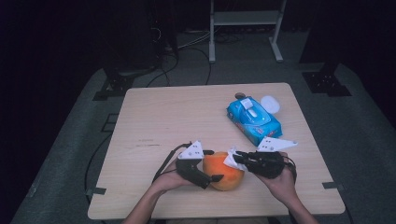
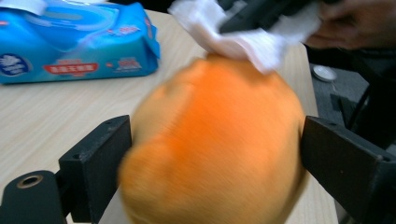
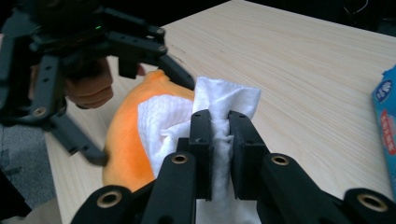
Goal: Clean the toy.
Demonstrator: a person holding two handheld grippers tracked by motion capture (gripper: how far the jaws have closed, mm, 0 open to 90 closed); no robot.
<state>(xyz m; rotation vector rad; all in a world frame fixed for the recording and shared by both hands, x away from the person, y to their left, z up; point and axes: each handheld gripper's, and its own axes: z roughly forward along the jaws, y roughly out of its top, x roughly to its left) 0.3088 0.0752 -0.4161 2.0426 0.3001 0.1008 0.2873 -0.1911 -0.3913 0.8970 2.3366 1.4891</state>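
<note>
The right gripper point(image 3: 219, 135) is clenched on a crumpled white wet wipe point(image 3: 224, 105), its two black jaws pinching the cloth's middle so that a loose flap drapes onto the soft, rounded orange plush toy point(image 1: 223, 171) just beside it. The left gripper point(image 1: 211, 165) stands released — its jaws are spread wide on either side of the toy, which sits between them near the front edge of the pale wooden table point(image 1: 187, 112); the picture is too blurred to tell whether a pad brushes the plush. Farther back lies a blue pack of wet wipes point(image 1: 253, 119) with a white round lid point(image 1: 270, 103) just beside it, well apart from the work.

The step in hand looks like wiping the toy. To do it well, the left jaws should probably close on the flanks again before the next stroke — a light plush will slide or roll under the cloth otherwise. Keep the wipe's free flap flat on the surface, and press gently.
</note>
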